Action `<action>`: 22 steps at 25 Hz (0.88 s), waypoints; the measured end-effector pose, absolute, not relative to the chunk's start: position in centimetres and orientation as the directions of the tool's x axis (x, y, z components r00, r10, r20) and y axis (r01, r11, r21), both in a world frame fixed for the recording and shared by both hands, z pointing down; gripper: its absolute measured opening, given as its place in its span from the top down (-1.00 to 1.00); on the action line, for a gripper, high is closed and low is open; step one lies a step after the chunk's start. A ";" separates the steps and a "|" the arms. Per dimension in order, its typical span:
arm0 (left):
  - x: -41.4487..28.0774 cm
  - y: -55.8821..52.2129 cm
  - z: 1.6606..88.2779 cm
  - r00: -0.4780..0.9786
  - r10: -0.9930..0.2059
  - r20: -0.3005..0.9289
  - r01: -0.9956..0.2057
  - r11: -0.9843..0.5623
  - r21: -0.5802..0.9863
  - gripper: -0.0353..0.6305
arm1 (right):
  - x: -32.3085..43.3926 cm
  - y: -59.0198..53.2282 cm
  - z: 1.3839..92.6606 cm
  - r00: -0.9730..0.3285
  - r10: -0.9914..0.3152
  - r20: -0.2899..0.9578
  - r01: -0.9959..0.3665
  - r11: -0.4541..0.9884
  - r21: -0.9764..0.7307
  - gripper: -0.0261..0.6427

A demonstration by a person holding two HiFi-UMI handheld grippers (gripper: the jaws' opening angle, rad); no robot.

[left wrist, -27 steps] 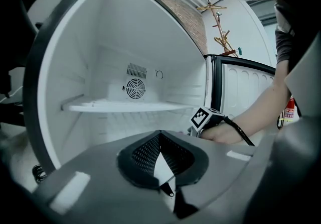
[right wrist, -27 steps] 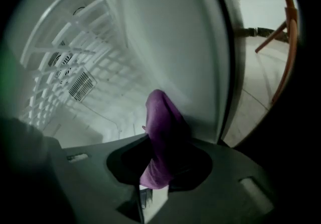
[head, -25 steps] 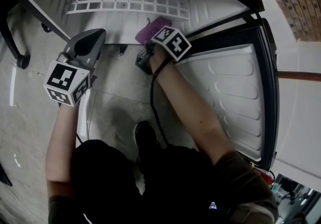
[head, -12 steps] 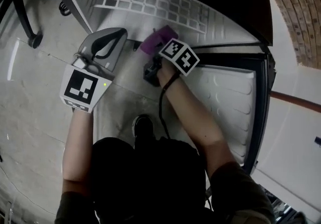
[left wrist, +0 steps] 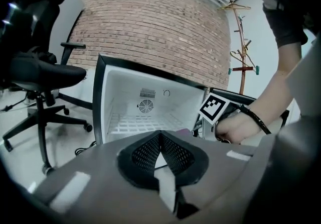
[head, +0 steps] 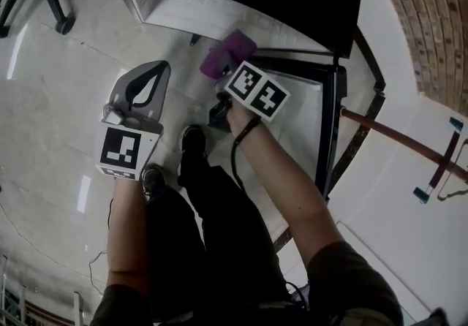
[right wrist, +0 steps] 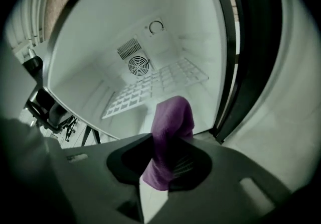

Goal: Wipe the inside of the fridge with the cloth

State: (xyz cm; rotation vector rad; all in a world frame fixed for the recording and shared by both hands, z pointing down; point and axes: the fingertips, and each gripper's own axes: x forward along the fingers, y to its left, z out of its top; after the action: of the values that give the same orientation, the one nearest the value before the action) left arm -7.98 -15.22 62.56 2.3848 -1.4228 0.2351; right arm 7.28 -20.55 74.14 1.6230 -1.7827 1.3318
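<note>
With the right gripper [right wrist: 166, 162] clenched on the cloth [right wrist: 173, 117] just outside the front edge of the fridge [right wrist: 95, 52] and the left gripper [left wrist: 159, 140] closed empty, the cloth likely needed pressing flat inside, in overlapping strokes.

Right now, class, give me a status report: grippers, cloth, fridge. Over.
Left gripper shut, empty. Right gripper shut on purple cloth, in front of the open fridge. Nothing between cloth and interior.

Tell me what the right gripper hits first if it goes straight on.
Likely the wire shelf inside the open fridge: the right gripper, shut on the purple cloth, points into it with nothing in between. Depth is unclear.
</note>
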 end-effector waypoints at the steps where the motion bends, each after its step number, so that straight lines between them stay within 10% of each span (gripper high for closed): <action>1: -7.8 -14.4 61.2 0.478 -0.818 0.320 -0.877 -0.423 0.229 0.84 | 7.1 -19.8 72.9 -0.265 -0.543 0.797 -0.918 -0.111 -0.381 0.69; 22: -10.8 -2.2 34.0 0.535 -0.780 0.325 -0.839 -0.446 0.311 0.84 | 2.4 -4.1 44.4 -0.450 -0.548 0.706 -0.885 0.381 -0.268 0.70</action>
State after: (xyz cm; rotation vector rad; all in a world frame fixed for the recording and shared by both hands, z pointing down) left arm -10.76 -2.20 34.04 2.3422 -1.3201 0.1855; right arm 2.39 -4.05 44.37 1.2293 -2.1330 0.8694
